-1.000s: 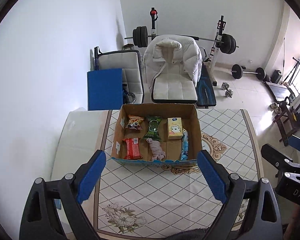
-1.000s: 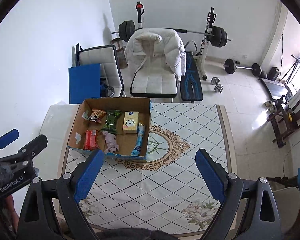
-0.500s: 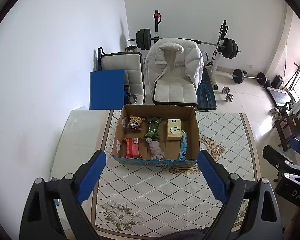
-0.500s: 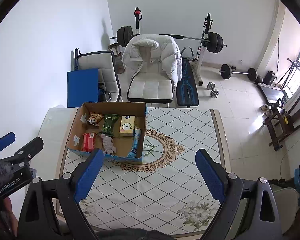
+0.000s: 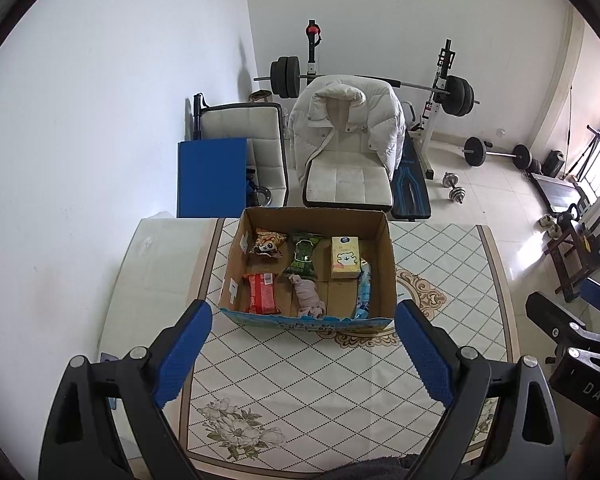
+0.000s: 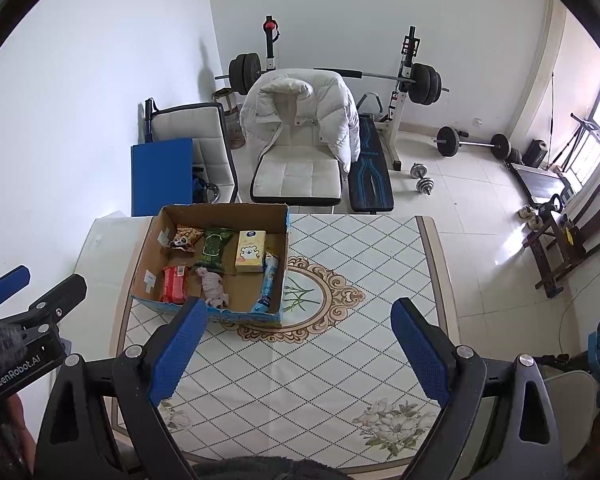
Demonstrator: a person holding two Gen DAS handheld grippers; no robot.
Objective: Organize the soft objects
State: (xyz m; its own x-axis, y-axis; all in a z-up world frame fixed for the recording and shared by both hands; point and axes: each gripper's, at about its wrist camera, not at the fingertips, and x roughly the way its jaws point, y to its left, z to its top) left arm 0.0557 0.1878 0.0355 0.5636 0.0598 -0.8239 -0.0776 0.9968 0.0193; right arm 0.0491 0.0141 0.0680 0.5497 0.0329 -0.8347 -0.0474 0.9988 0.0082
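An open cardboard box (image 5: 387,264) stands on the patterned table (image 5: 300,376), also in the right wrist view (image 6: 148,258). Inside lie a red packet (image 5: 262,292), a pink soft toy (image 5: 309,295), a green packet (image 5: 303,258), an orange snack bag (image 5: 268,242), a yellow tissue pack (image 5: 344,258) and a blue packet (image 5: 363,294). My left gripper (image 5: 303,354) is open and empty, high above the table in front of the box. My right gripper (image 6: 300,350) is open and empty, to the right of the box.
A white chair with a white puffer jacket (image 5: 348,132) stands behind the table. A blue panel (image 5: 212,178) leans by a second chair. A weight bench and barbells (image 5: 452,92) fill the back. A wooden chair (image 6: 572,240) stands at the right.
Both grippers have pulled back and up from the table, so the box looks smaller and farther. Both stay open and empty.
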